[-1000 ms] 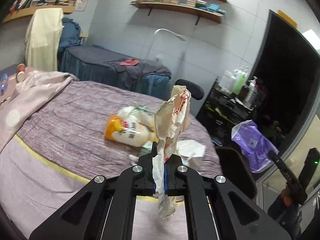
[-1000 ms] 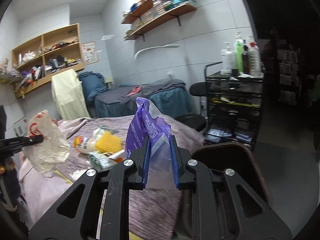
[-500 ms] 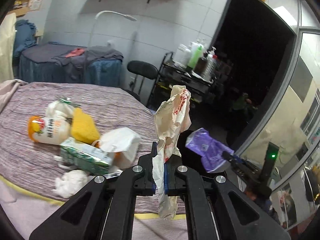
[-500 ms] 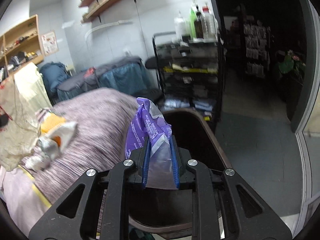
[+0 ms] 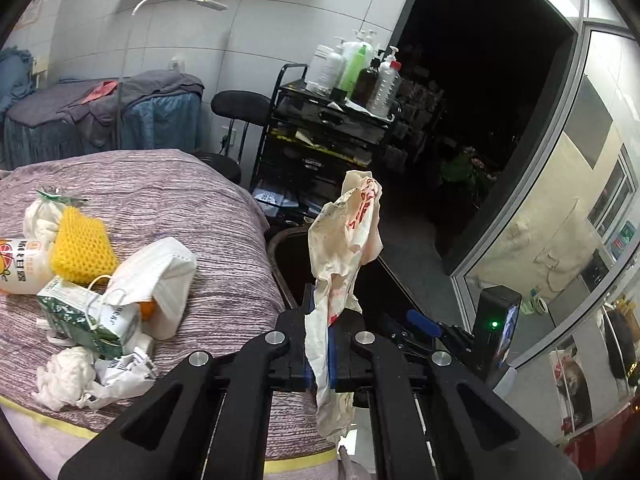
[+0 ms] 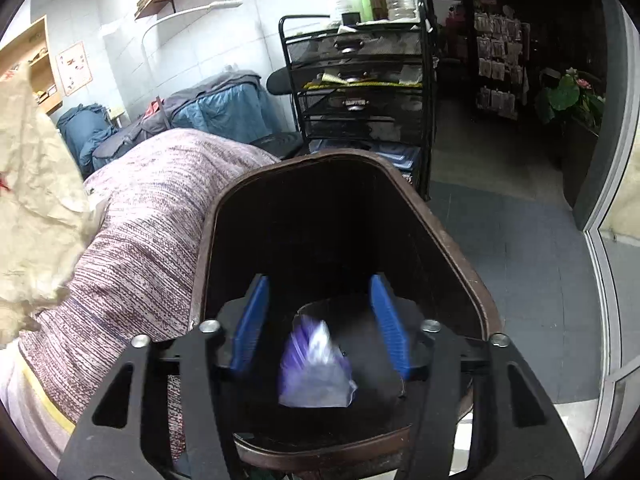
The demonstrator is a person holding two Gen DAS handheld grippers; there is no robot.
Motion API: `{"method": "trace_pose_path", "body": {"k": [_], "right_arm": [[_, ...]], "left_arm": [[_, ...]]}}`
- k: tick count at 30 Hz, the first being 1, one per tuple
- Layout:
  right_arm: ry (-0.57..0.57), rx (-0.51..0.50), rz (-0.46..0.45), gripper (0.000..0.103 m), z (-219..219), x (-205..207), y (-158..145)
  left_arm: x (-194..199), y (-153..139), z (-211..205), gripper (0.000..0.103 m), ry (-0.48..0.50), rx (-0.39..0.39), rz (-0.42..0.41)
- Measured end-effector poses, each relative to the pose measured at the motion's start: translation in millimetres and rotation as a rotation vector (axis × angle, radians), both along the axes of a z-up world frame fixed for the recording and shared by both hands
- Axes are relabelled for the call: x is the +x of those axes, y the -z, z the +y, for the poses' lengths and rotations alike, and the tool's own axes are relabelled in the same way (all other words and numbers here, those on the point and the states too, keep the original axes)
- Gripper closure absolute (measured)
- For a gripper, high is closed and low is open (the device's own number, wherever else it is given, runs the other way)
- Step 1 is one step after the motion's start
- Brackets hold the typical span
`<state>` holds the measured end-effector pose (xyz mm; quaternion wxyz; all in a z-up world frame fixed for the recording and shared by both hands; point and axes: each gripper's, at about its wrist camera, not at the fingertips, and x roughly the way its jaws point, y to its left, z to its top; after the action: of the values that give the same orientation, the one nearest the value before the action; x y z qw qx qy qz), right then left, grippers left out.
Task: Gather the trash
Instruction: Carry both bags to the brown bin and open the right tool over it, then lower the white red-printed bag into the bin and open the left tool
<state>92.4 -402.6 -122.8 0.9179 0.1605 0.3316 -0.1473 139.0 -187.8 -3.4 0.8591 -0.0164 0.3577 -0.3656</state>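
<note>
Released just now, the purple wrapper (image 6: 314,364) falls mid-frame between the right gripper's (image 6: 322,320) opening jaws into the bin (image 6: 452,240); the left gripper (image 5: 318,344) stays clamped on its crumpled paper bag (image 5: 344,248), due next.

Your trash, placed against the brown bin (image 6: 452,240):
- Purple wrapper (image 6: 314,368): blurred, loose inside the bin's dark hollow, touching neither blue pad.
- Crumpled cream wrapper with red print (image 5: 344,248): upright, pinched, just left of the bin.
- On the bed left of the bin, you have a white face mask (image 5: 160,276), yellow foam net (image 5: 82,244), green carton (image 5: 86,316), orange-labelled bottle (image 5: 18,266) and tissue wads (image 5: 66,374).
</note>
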Motion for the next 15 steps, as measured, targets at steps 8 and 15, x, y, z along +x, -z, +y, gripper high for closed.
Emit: {"method": "trace_pose_path", "body": {"k": [8,15], "right_arm": [[0.080,-0.041,-0.070,0.035,-7.9,-25.9,-24.5],[0.194,-0.084,-0.146,0.029,-26.9,-54.5,-52.1]], "left_arm": [[12.2,6.5,-26.8,0.098,0.036,0.008,0.041],[19.8,14.9,-57.9,0.098,0.069,0.029,0.071]]}}
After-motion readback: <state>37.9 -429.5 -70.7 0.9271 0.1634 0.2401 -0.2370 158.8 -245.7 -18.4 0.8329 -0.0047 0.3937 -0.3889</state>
